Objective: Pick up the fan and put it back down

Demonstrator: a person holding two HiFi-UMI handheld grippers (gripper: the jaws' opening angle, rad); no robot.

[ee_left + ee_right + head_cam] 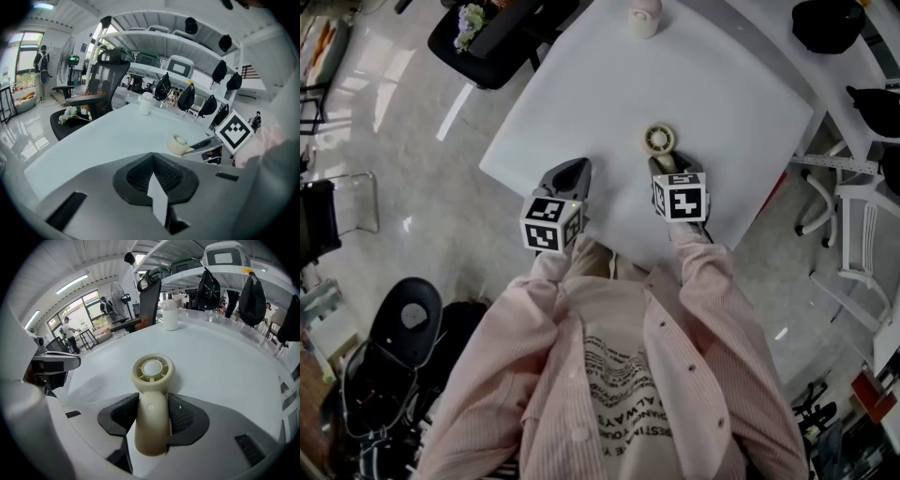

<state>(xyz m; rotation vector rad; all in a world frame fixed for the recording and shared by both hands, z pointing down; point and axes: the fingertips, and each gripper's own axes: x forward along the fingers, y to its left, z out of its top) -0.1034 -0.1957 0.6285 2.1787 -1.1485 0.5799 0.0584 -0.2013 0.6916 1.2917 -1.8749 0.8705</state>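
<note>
I'm looking down on a white counter (pixel 581 103) that stands on a glossy pale floor (pixel 384 122) streaked with reflected light. At its far side is a black mesh office chair (pixel 110 70) with flowers (pixel 70 112) on the seat. Beyond the counter runs white shelving (pixel 187 47) with dark bags (pixel 219 71) hanging from it. Bright windows (pixel 23 51) fill the far left, and a pedestal fan (pixel 65 58) stands near them. 2 strip lights (pixel 70 283) glow on the ceiling. A white-framed chair (pixel 862 216) sits off to the counter's right.
</note>
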